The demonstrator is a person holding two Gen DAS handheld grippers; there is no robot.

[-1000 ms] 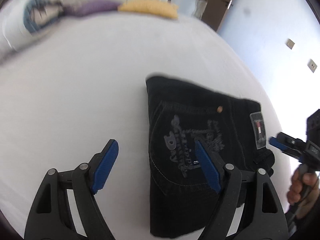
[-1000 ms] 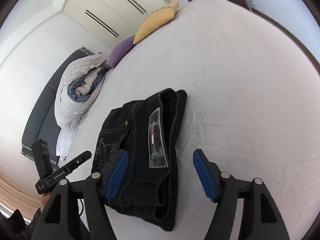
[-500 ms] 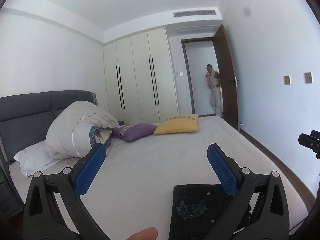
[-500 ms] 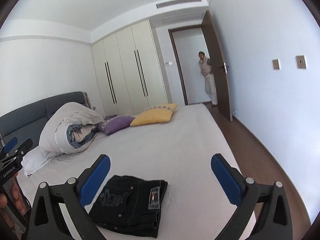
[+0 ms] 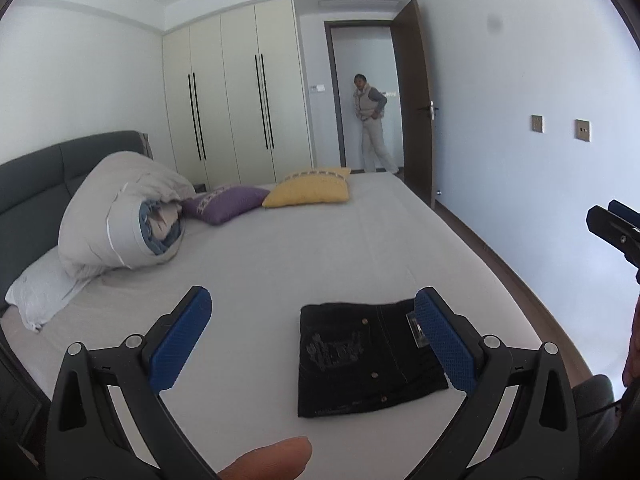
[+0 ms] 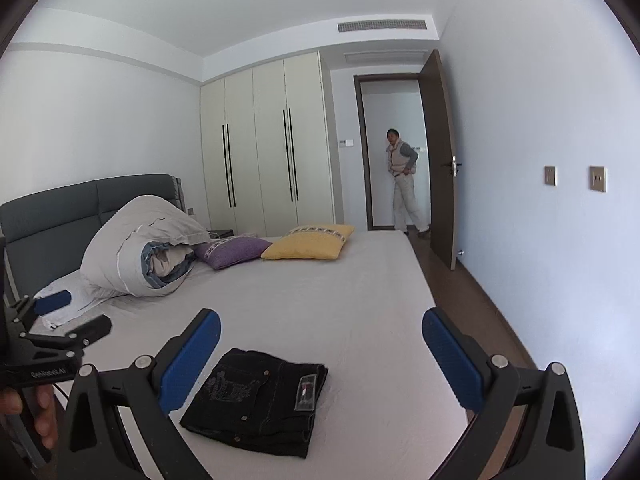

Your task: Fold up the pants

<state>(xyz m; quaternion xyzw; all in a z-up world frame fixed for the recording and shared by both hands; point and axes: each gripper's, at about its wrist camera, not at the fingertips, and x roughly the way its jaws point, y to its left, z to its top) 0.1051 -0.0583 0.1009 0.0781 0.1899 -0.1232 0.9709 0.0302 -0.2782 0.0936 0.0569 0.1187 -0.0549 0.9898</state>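
Pants [image 5: 366, 358], black denim and folded into a compact rectangle, lie flat on the near part of a bed [image 5: 320, 240] covered with a pale sheet. A grey embroidered design and a rectangular waistband label face up, with small metal buttons visible along the fabric. The left tool [image 5: 312, 340] hangs above the bed with its blue-padded fingers [image 5: 180, 338] spread wide, gripping nothing; from its own camera the pants sit low between the fingers, nearer the right-hand one. The right tool [image 6: 320, 360] is likewise wide apart and empty, with the pants [image 6: 260, 400] lying below and between its fingers, closer to the left-hand one. Neither tool touches the garment.

A fingertip [image 5: 272, 458] intrudes at the bottom edge of the left camera's view. In the right camera's view, the other tool's black frame shows at the left edge, held in a hand [image 6: 40, 412].

At the head of the bed, a bundled pale duvet [image 5: 120, 216] rests against a dark grey headboard [image 5: 36, 184], with a purple cushion [image 5: 224, 204] and a yellow cushion [image 5: 308, 192] beside it. Cream wardrobes [image 5: 236, 108] line the far wall. A person in light clothing [image 5: 370, 120] stands in the open doorway beside a dark brown door [image 5: 416, 100].
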